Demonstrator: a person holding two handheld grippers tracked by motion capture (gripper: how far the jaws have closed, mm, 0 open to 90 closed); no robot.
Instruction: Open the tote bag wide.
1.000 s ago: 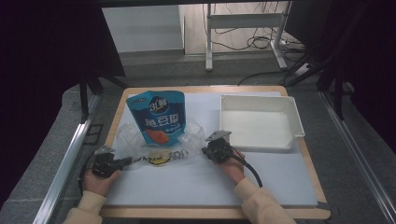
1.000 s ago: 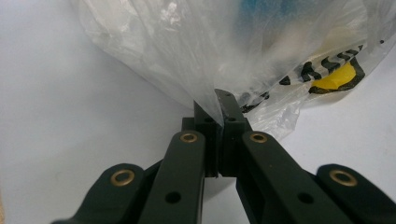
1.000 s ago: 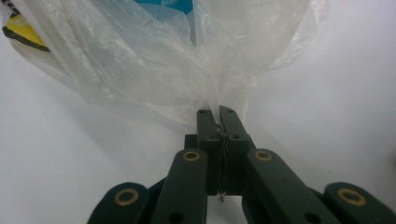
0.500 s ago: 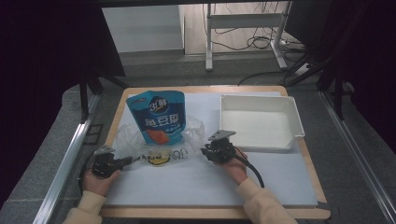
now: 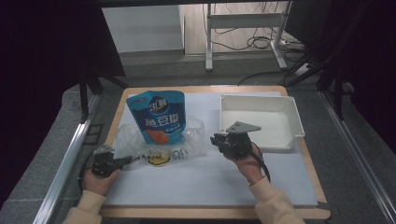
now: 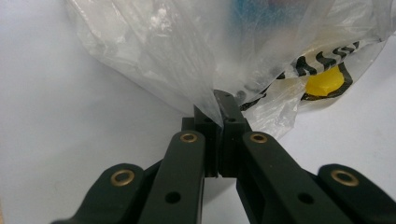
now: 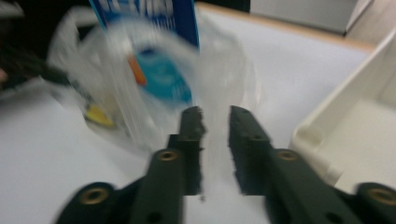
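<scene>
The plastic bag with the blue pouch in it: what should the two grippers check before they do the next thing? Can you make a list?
1. Left gripper pinching the plastic bag: ok, jaws shut on its edge.
2. Right gripper holding the bag: not ok, its jaws, just closing, stand apart with nothing between.
3. Blue pouch inside the bag: partly, top sticks out.
4. Bag mouth open wide: cannot tell.
5. White tray out of the way: ok, beside the right gripper.
</scene>
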